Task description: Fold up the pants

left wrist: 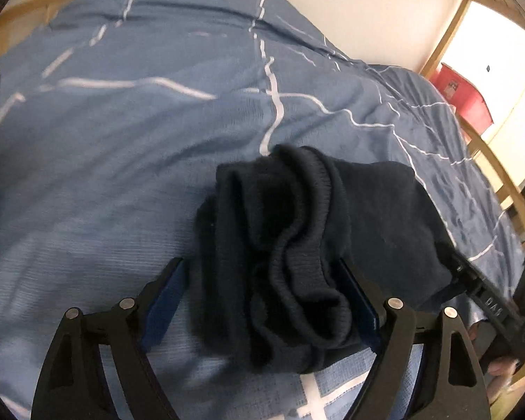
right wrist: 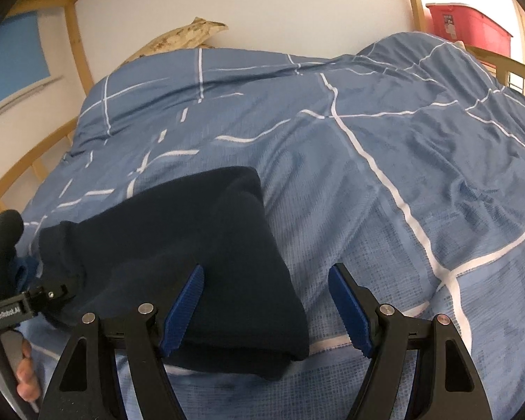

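step: pants (right wrist: pixel 199 245) lying folded on bed (right wrist: pixel 402 182) | left gripper (left wrist: pixel 262 280) straddling cuffs, wide | right gripper (right wrist: pixel 266 301) gaping over edge | next: likely closing to grip

Soft daylight, blown-out window (right), fisheye warp

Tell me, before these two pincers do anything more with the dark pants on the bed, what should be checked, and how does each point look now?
1. Pants folded into a compact bundle: ok.
2. Bundle resting on the blue bedspread: ok.
3. Left gripper straddles the ribbed end: ok; pads pressing: cannot tell.
4. Right gripper open: ok.
5. Edges aligned: not ok, ribbed end bunched.
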A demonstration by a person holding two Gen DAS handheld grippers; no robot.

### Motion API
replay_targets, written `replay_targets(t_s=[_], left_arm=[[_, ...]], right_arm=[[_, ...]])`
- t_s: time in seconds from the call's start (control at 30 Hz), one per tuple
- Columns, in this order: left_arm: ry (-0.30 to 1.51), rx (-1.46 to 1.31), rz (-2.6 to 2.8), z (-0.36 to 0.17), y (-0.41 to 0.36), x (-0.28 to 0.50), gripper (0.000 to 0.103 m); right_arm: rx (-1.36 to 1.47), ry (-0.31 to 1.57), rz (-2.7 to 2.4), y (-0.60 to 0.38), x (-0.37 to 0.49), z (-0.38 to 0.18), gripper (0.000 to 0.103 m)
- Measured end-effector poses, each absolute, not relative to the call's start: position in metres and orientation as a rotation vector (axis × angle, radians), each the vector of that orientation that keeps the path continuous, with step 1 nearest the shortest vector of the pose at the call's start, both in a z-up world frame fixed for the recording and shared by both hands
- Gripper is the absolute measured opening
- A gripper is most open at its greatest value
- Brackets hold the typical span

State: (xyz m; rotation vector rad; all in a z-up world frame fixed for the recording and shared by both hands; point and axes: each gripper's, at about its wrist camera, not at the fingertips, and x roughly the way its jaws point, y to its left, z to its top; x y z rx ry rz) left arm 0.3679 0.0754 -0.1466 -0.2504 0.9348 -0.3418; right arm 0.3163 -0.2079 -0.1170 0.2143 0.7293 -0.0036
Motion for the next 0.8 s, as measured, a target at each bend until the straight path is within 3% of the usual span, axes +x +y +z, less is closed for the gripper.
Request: replay_targets(t_s=[0.1,0.23,0.3,0.37,0.57,0.8], left_arm=[[0.932,-0.254,-0.345,-0.15,0.074,0.369,0.083],[0.931,-0.257,-0.37,-0.151,0.065,0.372,0.065],[0.933,-0.268,-0.375,-0.149,0.064,0.373,0.059],[0.934,-0.271,-0.371,-0.147,0.063,0.373,0.052],[0.912,-0.261,-0.337,-0.128,0.062,0.366,0.039],[0.856,-0.278,-0.331,-0.101,0.072,0.349,0.034]], right_arm=[[0.235,0.753,0.011,-0.21,0.32,-0.126,0.074],[0.311,0.777,0.055,-0.22,0.324,-0.135,0.072],[0.335,0.783,0.084,-0.221,0.326,-0.137,0.067],[0.351,0.786,0.115,-0.22,0.328,-0.138,0.054],[0.336,0.778,0.157,-0.214,0.321,-0.124,0.028],[0.222,0.69,0.135,-0.195,0.296,-0.082,0.025]])
